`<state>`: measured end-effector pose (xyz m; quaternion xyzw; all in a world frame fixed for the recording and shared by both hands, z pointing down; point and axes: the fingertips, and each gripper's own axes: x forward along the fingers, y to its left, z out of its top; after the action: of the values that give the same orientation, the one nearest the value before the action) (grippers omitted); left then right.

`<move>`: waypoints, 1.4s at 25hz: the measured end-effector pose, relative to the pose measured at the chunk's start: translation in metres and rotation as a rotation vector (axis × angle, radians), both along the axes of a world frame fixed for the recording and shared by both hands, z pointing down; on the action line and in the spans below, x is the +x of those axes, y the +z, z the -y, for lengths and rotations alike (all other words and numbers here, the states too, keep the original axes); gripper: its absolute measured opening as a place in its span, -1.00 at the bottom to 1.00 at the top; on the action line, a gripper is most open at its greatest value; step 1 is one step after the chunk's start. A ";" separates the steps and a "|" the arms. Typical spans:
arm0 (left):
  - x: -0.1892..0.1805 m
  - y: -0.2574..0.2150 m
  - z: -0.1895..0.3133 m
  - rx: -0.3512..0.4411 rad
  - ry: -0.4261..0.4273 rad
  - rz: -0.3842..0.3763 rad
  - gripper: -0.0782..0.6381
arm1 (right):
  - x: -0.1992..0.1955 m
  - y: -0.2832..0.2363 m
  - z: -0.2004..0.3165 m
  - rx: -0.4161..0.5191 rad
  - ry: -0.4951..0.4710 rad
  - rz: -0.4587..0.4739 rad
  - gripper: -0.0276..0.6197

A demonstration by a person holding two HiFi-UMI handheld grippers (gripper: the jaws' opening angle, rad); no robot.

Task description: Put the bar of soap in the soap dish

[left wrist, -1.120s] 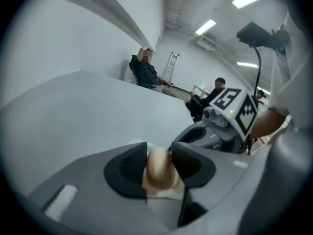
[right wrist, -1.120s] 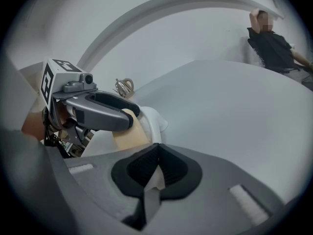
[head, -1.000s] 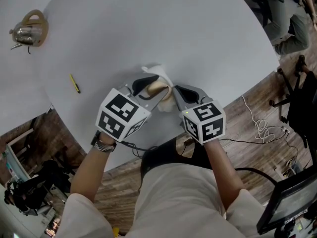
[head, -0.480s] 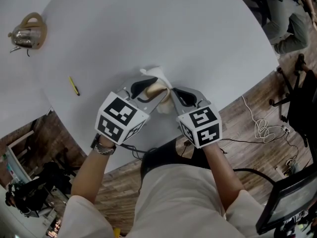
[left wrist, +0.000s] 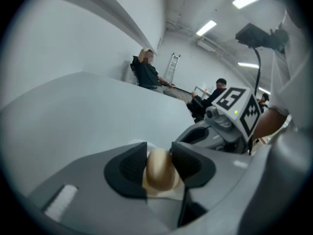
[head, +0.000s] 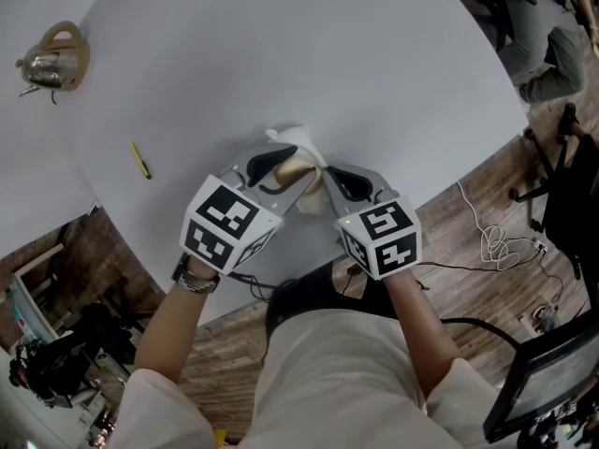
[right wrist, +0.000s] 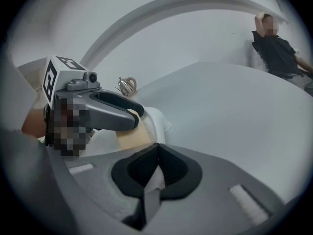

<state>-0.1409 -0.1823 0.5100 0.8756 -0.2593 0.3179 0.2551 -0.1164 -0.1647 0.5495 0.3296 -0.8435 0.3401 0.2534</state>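
Soap bar (left wrist: pixel 159 173) mid-unwrap, by the look of it
left gripper (left wrist: pixel 159 153) clamped on the bar, right gripper (right wrist: pixel 157 153) pinching the white wrapper (right wrist: pixel 158 122); next: probably pull wrapper clear before placing

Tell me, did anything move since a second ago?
Only a tiny bit. The right gripper drew back slightly toward the person, still pinching the white wrapper. The left gripper still clamps the bar of soap. Nothing was let go or newly grabbed, and the yellow pen stayed where it was.
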 end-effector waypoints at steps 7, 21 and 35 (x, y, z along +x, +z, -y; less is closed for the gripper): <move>-0.003 -0.003 0.003 0.033 -0.007 0.019 -0.29 | -0.002 0.000 -0.002 0.002 0.001 0.002 -0.91; -0.007 -0.005 0.008 0.030 -0.012 0.003 -0.30 | -0.006 -0.001 0.000 -0.001 -0.015 0.006 -0.91; -0.005 -0.005 0.008 0.030 -0.023 -0.005 -0.31 | 0.002 0.001 0.001 -0.024 0.017 0.021 -0.91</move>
<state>-0.1457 -0.1904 0.5048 0.8770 -0.2733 0.3091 0.2462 -0.1146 -0.1660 0.5505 0.3300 -0.8392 0.3557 0.2456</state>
